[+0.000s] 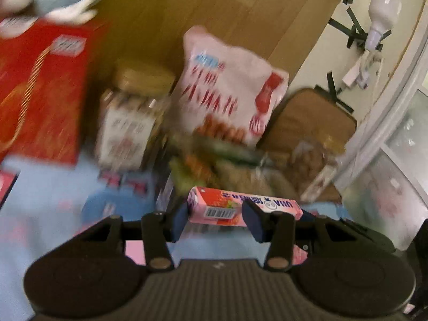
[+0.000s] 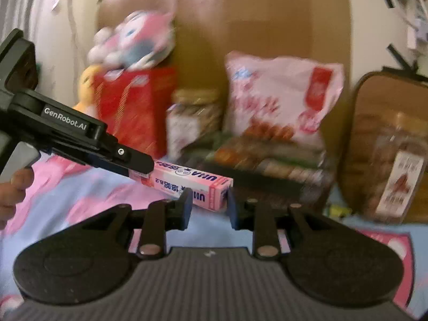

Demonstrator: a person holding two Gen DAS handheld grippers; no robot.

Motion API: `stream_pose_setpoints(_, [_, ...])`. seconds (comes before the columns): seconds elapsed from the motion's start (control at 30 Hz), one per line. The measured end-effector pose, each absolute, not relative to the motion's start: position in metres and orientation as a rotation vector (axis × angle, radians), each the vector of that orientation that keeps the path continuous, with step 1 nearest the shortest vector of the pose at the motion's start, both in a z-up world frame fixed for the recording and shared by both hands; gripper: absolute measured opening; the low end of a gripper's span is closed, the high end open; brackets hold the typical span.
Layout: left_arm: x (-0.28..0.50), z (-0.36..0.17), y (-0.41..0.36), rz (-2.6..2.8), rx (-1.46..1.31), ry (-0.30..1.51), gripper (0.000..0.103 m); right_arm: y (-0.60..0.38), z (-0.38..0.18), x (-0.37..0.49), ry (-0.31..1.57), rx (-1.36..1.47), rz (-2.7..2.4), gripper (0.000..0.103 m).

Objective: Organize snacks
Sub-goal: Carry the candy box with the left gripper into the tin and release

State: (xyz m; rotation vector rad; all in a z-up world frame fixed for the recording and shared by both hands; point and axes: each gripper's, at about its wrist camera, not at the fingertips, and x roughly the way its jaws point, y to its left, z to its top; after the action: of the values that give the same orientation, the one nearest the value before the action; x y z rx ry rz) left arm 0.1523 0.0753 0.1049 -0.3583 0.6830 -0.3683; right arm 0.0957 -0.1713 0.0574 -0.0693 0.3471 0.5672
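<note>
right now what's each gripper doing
left gripper: shut on the pink candy box
right gripper: shut on the same box's other end

Left gripper (image 1: 216, 220) clamped; right gripper (image 2: 210, 204) likewise.

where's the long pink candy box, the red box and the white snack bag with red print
long pink candy box (image 1: 244, 208), left wrist view, its top face
red box (image 1: 40, 93), left wrist view, front face
white snack bag with red print (image 2: 281, 93), right wrist view, front

a home bedroom — cartoon bedsheet (image 2: 80, 203), plush toy (image 2: 133, 40), snacks against a cardboard box (image 2: 262, 13).
</note>
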Motion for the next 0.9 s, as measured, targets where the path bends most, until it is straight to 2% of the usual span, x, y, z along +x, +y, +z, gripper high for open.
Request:
stream_pose_setpoints(0.2, [0.226,0.092,0.048,-0.313,-0.343,0.748,0.047,-0.182,0.06,0.173,0.373,0.021,0.51,0.034])
stream_pose_setpoints(0.23, [0.232,0.088,0.046,-0.294,-0.339,0.767,0.046,-0.182,0.056,0.183,0.396,0.023,0.514,0.037])
stream_pose_setpoints(0.3, [0.233,0.085,0.047,-0.288,-0.347,0.772,0.047,-0.186,0.053,0.19,0.432,0.052,0.498,0.037])
stream_pose_setpoints(0.53, [0.183,0.099,0.067,-0.342,-0.398,0.712,0.047,-0.236,0.044,0.157,0.394,0.217,0.447,0.038])
stream_pose_setpoints(0.9, [0.077,0.075,0.076,-0.474,-0.326,0.804,0.047,-0.268,0.003,0.063,0.589,0.306,0.559,0.038])
